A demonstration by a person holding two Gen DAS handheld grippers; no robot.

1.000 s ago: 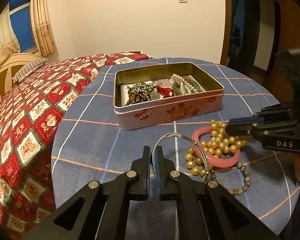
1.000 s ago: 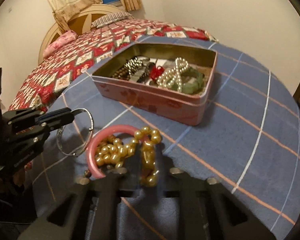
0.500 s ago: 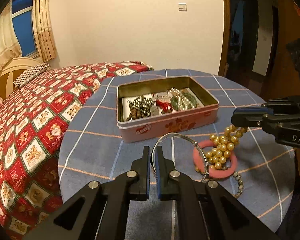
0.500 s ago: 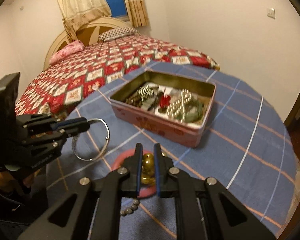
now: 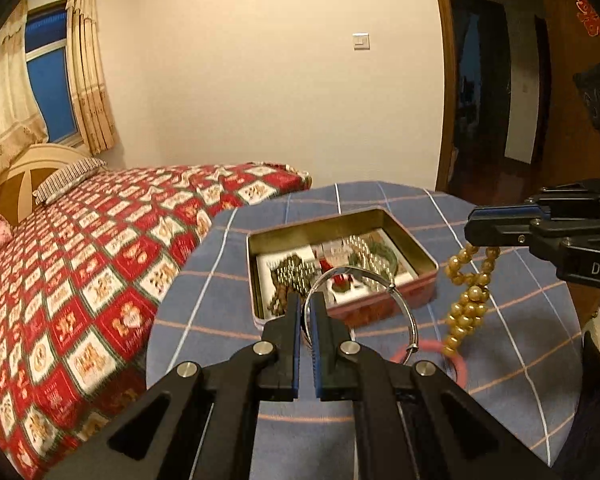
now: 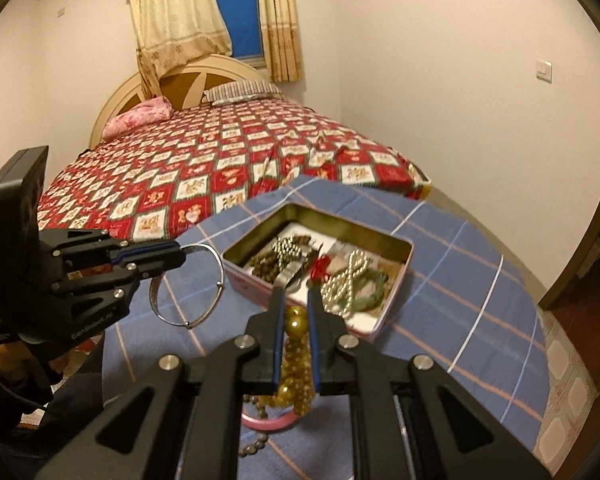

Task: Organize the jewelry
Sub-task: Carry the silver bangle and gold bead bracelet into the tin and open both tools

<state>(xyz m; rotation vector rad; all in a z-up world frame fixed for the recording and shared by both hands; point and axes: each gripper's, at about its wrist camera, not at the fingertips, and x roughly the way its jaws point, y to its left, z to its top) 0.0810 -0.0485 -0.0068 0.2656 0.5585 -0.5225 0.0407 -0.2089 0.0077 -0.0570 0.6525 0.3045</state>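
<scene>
Blue-checked surface [image 5: 500, 360] beside bed. Left claw [image 5: 305, 300] clamped on silver bangle [image 5: 396, 300], right claw [image 6: 295, 300] on gold bead strand [image 5: 466, 300], both aloft near tin [image 5: 424, 258] at twelve o'clock. Pink bangle [image 5: 458, 364], dark beads [image 6: 256, 442] left at six.

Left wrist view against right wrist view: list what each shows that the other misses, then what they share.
Only the left wrist view shows the dark doorway. Only the right wrist view shows the pink pillow and the dark bead strand on the tablecloth. Both show the tin, the silver bangle in the left gripper, the gold beads in the right gripper, and the pink bangle.
</scene>
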